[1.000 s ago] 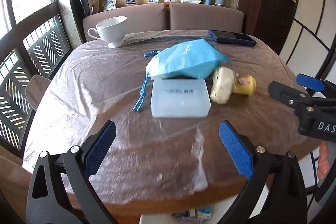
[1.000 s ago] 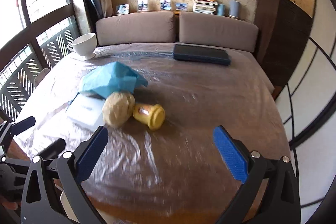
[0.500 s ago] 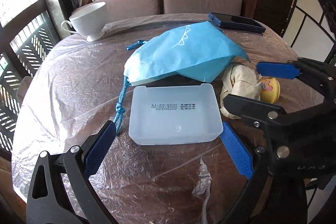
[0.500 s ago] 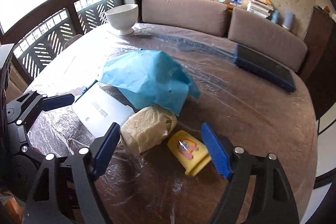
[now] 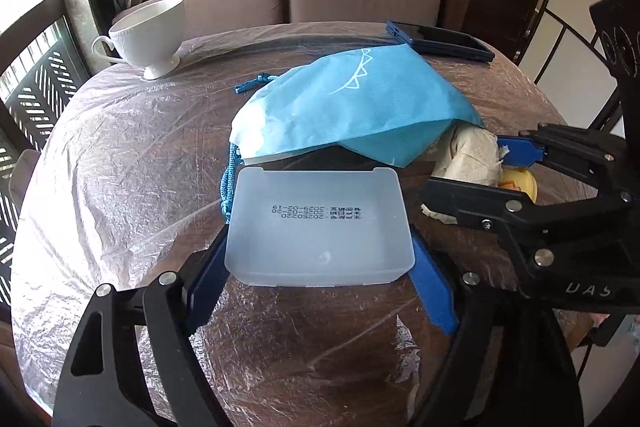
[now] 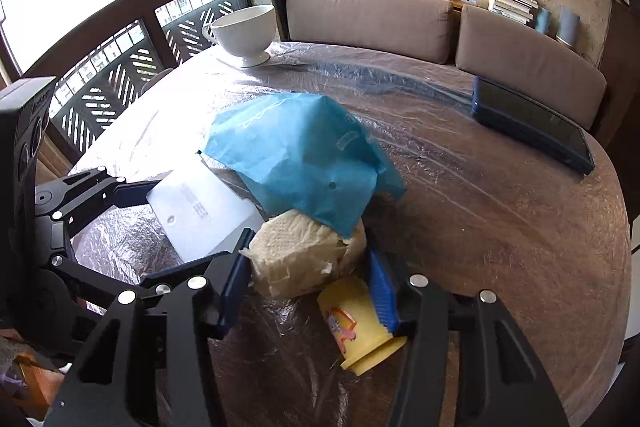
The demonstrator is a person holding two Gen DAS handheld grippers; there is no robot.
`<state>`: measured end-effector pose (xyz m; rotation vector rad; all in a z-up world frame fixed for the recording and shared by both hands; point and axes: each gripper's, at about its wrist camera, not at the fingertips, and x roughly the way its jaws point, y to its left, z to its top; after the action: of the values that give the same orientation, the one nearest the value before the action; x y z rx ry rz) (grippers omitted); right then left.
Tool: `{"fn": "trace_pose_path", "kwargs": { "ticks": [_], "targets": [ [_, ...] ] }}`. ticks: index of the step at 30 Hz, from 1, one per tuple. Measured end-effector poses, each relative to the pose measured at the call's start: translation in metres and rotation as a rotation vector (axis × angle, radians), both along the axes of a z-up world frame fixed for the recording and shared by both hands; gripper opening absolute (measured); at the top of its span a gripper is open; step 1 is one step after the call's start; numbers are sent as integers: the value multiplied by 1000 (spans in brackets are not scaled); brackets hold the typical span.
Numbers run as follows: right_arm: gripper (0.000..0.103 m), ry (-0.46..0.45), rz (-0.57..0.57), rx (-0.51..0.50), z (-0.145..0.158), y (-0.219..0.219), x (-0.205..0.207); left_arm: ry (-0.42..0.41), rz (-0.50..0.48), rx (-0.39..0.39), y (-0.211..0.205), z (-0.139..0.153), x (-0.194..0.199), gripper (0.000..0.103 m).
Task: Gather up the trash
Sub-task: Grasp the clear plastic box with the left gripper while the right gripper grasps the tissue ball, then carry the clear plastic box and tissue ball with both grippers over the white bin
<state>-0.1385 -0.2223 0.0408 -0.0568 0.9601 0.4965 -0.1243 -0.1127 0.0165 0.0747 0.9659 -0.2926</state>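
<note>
— Trash lay in a tight cluster mid-tabletop (image 5: 120,155), half tucked under the blue drawstring bag (image 5: 352,107). Where did it sit from your jaws?

— Straight ahead of both. My left gripper (image 5: 320,267) had the translucent plastic box (image 5: 320,227) between its pads, the box's long side running across from pad to pad. My right gripper (image 6: 310,269) had the crumpled paper wad (image 6: 304,255) dead centre, with the yellow cup (image 6: 360,327) lying on its side just beside the right pad, outside the grip.

— And the jaws themselves?

— Both pairs had just been closing. The right ones were narrowed onto the wad, both pads pressing its flanks, so I judged that a grip. The left ones stood fairly wide, since the box is wide; the pads met its near corners, and I read that as touching, probably clamped.

— Which hand was nearer the cup?

— My right, plainly. The bag's edge draped over the wad, so I judged that lifting might drag it.
</note>
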Motion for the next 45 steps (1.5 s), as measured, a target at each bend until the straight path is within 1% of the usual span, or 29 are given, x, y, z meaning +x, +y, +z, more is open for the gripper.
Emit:
{"fn": "trace_pose_path", "kwargs": {
  "ticks": [4,8,13,18,25,30,45],
  "targets": [
    [52,-3,-36,16,6,-5,-3,-2,17,-24,3,4,-1,83],
    [52,2,-66,31,9,-10,-4,-2,30,-20,2,7,-1,83],
    [52,15,-94,73,14,-17,-13,-1,28,-28,1,9,-3,83],
    [52,0,-114,80,21,-22,-25,-11,20,-31,-1,13,-8,83],
    [52,-3,-152,89,24,-31,-36,-31,21,-30,-2,20,-16,83],
    [52,-3,-168,108,24,-35,-43,-34,27,-35,0,22,-20,83],
    [52,-6,-180,112,27,-42,-64,-54,49,-45,0,31,-38,83]
  ]
}}
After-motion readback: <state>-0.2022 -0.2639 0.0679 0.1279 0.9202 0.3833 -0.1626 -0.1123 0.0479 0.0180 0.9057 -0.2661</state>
